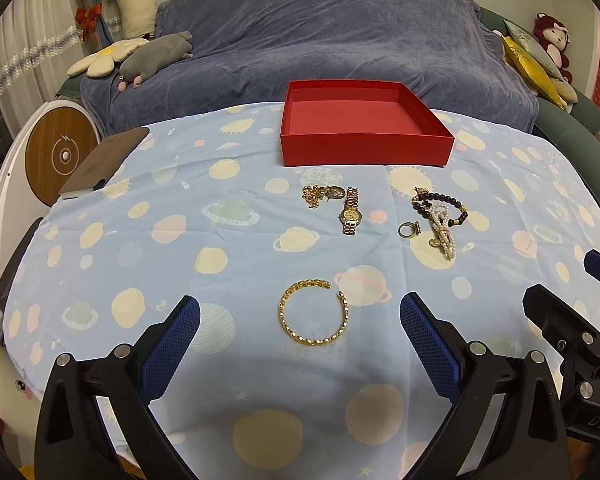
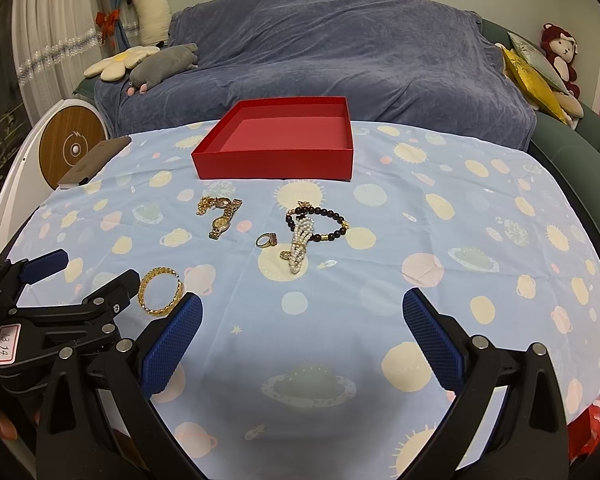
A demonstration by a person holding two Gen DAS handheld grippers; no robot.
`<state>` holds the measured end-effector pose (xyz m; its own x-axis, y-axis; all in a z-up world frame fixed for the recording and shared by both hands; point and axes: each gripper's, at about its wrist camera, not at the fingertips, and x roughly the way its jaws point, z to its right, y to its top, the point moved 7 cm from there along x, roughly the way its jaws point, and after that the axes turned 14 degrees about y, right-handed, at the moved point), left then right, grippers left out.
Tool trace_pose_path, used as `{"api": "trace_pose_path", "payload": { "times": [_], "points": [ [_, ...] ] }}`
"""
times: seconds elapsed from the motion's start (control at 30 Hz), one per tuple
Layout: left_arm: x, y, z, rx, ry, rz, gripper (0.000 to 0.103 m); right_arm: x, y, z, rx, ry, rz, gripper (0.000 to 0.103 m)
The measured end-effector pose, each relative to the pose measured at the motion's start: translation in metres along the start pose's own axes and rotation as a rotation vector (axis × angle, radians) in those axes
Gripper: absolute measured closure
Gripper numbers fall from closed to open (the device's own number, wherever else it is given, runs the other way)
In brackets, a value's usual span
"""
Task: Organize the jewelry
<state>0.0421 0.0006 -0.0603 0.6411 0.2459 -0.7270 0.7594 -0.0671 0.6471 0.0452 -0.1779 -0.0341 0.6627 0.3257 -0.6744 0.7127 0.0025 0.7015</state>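
Your left claw (image 1: 300, 322) carries a small white label reading "13.14", visible in the right wrist view on the body of the tool; partial white letters on your right claw's housing at the edge of the left wrist view cannot be read with certainty. Both claws are held low over the surface (image 1: 100, 280), side by side and level, pointing toward the red box (image 1: 364, 148). Your left claw stands wide open with nothing between its blue pads, the gold chain bracelet (image 1: 314, 312) lying on the cloth just ahead of the gap. Your right claw (image 2: 302, 320) is likewise spread wide and holds nothing, only patterned cloth before it. Farther ahead lie the gold watch (image 1: 350, 216) touching a gold necklace (image 1: 314, 196), a gold ring (image 1: 408, 231), and a dark beaded bracelet (image 1: 440, 204) overlapped by a pearl piece (image 1: 444, 234). The red box sits open at the far edge, near the blue-covered sofa (image 1: 340, 40).
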Motion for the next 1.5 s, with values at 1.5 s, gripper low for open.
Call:
{"api": "trace_pose_path", "payload": {
  "times": [1.5],
  "points": [
    [0.032, -0.018, -0.002, 0.009, -0.007, -0.089, 0.005, 0.021, -0.012, 0.019, 0.033, -0.022, -0.024, 0.005]
  ]
}}
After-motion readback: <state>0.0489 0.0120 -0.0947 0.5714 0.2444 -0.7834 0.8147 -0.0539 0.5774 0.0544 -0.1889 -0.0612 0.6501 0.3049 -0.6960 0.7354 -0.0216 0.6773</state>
